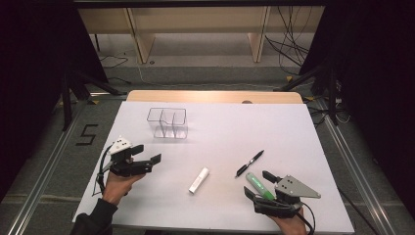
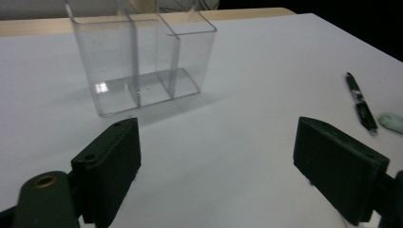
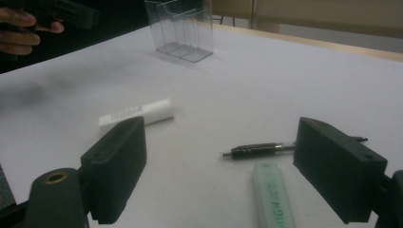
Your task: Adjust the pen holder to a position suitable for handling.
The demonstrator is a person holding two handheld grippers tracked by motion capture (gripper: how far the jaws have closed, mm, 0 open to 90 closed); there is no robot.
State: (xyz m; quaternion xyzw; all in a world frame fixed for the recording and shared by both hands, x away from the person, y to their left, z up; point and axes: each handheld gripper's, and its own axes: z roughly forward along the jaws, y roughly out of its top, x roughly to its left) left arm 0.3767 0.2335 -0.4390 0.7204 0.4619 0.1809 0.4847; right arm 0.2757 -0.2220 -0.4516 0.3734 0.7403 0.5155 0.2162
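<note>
A clear plastic organizer (image 1: 168, 123) with three compartments stands empty at the back left of the white table; it also appears in the left gripper view (image 2: 142, 57) and far off in the right gripper view (image 3: 183, 28). A white tube (image 1: 199, 180) (image 3: 138, 114) lies mid-table. A black pen (image 1: 249, 163) (image 3: 266, 149) (image 2: 360, 102) lies right of it. A green highlighter (image 1: 259, 186) (image 3: 274, 199) lies between the jaws of my right gripper (image 1: 257, 184) (image 3: 221, 175), which is open. My left gripper (image 1: 147, 154) (image 2: 216, 166) is open and empty at the left.
The white sheet (image 1: 220, 142) covers the table, with a wooden edge (image 1: 215, 96) at the back. Dark floor and stands (image 1: 66, 93) flank both sides. Bare sheet lies between the organizer and the pens.
</note>
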